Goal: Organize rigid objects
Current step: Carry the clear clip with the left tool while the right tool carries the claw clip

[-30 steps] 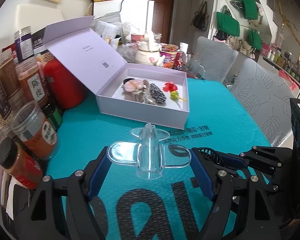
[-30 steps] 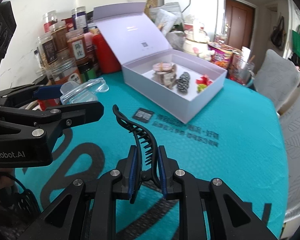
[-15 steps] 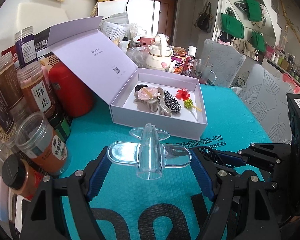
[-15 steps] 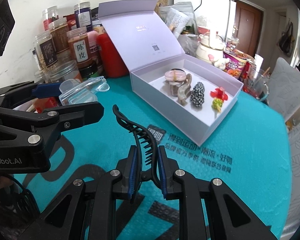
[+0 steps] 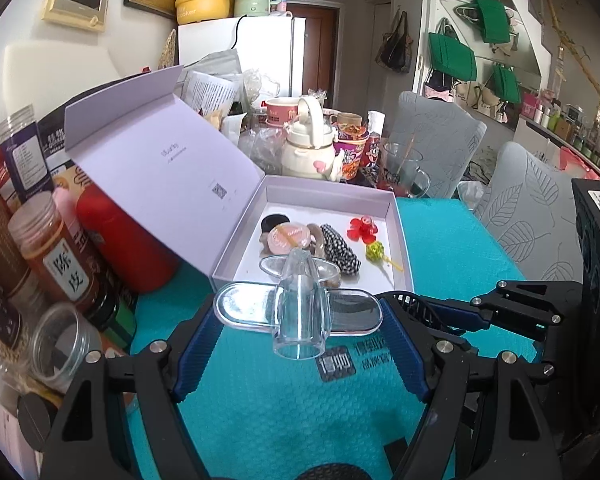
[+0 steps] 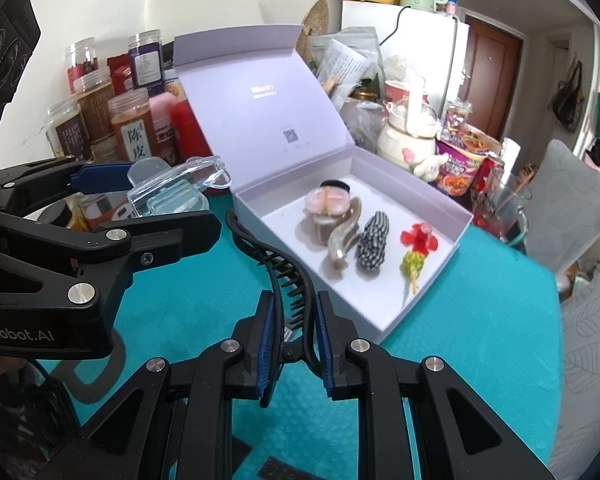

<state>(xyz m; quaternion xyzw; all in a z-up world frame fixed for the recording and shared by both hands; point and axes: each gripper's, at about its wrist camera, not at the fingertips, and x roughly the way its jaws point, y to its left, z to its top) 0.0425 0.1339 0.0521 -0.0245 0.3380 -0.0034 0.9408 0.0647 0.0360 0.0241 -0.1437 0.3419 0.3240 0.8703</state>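
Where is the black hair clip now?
The black hair clip is gripped in the right gripper, above the teal mat, just before the open box.

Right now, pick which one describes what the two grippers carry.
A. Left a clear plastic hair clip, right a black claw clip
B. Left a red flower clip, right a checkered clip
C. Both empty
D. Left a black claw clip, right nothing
A: the left gripper has its fingers closed on the clear plastic hair clip, and the right gripper clamps the black claw clip.
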